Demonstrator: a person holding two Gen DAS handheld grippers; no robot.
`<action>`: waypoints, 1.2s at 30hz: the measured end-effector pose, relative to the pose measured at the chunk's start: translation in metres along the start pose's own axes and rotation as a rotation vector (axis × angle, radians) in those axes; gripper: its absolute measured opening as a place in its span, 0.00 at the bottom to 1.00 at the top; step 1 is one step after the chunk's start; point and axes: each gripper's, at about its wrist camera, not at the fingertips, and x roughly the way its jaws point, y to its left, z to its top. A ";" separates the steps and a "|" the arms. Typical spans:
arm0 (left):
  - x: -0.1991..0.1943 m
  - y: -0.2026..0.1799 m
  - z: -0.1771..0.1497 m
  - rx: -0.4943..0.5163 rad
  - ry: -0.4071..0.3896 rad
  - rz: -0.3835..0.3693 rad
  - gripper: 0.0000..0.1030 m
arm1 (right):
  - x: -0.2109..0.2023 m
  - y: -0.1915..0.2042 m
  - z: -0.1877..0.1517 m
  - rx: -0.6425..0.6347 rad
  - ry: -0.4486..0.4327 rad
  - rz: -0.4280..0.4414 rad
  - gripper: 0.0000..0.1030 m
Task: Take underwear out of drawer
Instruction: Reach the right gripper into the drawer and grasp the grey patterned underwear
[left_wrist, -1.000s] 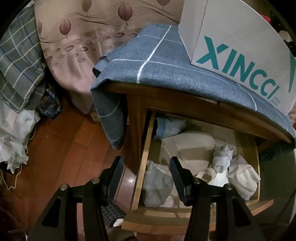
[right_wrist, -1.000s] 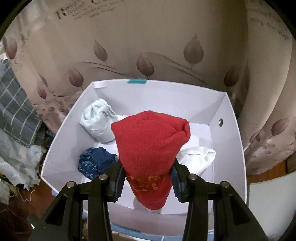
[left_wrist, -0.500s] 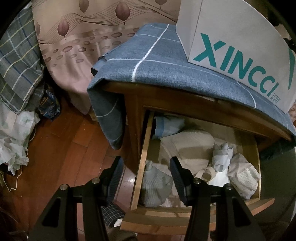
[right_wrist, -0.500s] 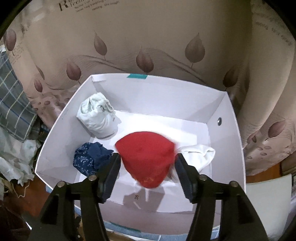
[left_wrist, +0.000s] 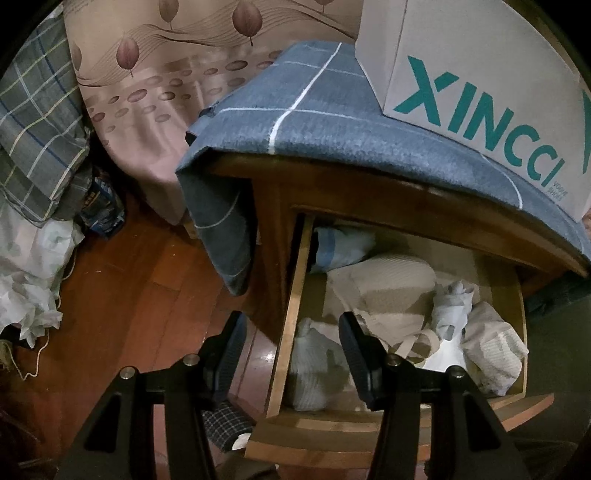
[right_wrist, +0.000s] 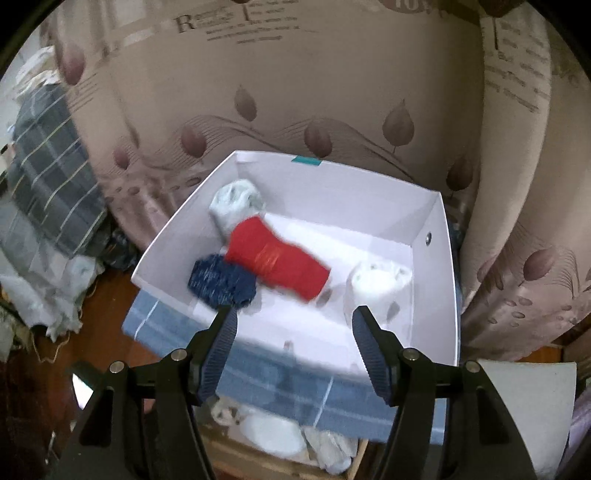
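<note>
Your right gripper (right_wrist: 291, 325) hangs above the white box (right_wrist: 439, 280) with its jaws spread and nothing between them. The red rolled underwear (right_wrist: 277, 264) lies inside that box, touching a dark blue roll (right_wrist: 221, 280) and close to a pale roll (right_wrist: 236, 205); the blur makes exact contact hard to judge. Your left gripper (left_wrist: 291, 332) hovers over the open drawer (left_wrist: 291, 317), jaws spread and empty, with more pale bundles (left_wrist: 314, 365) lying inside.
</note>
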 end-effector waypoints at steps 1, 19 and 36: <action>0.001 0.000 0.000 0.001 0.002 0.001 0.52 | -0.004 0.000 -0.009 -0.005 0.004 0.006 0.61; 0.003 0.017 -0.002 -0.041 0.021 -0.007 0.52 | 0.046 -0.013 -0.158 -0.173 0.303 0.018 0.61; 0.012 0.014 -0.004 -0.031 0.079 -0.042 0.52 | 0.174 -0.007 -0.209 -0.344 0.527 -0.067 0.77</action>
